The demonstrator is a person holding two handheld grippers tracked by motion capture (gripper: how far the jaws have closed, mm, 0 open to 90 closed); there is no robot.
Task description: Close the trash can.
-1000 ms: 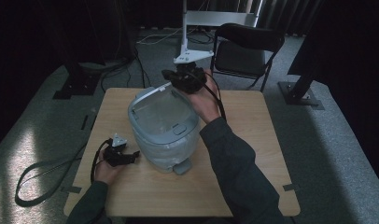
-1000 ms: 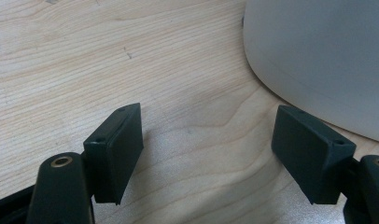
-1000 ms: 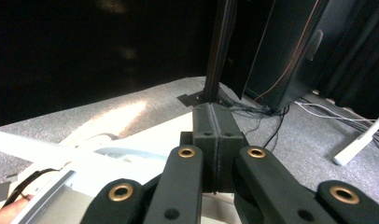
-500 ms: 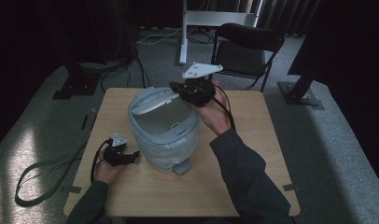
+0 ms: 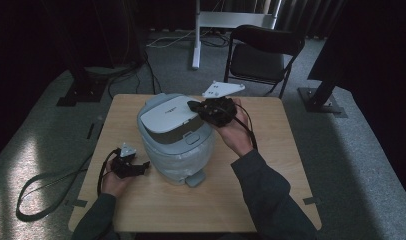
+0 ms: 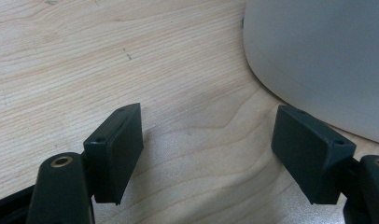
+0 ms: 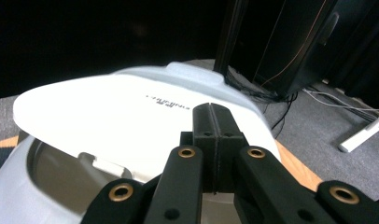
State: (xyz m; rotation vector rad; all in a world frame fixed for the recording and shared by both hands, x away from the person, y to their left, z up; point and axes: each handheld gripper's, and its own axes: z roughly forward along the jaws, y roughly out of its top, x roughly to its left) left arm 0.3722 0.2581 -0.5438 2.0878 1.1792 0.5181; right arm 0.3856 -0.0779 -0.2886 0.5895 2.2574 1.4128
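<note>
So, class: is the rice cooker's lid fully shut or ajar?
Ajar: the lid is tilted, with a gap above the rice cooker rim in the right gripper view.

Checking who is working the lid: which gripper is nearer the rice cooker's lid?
Right. The right gripper, shut, is at the lid from its far right side; the left gripper sits open on the table beside the rice cooker base.

The cooker's lid (image 7: 131, 107) carries one short line of small dark print toward its rim at about one o'clock, too small and blurred to read. Nothing else bears lettering.
</note>
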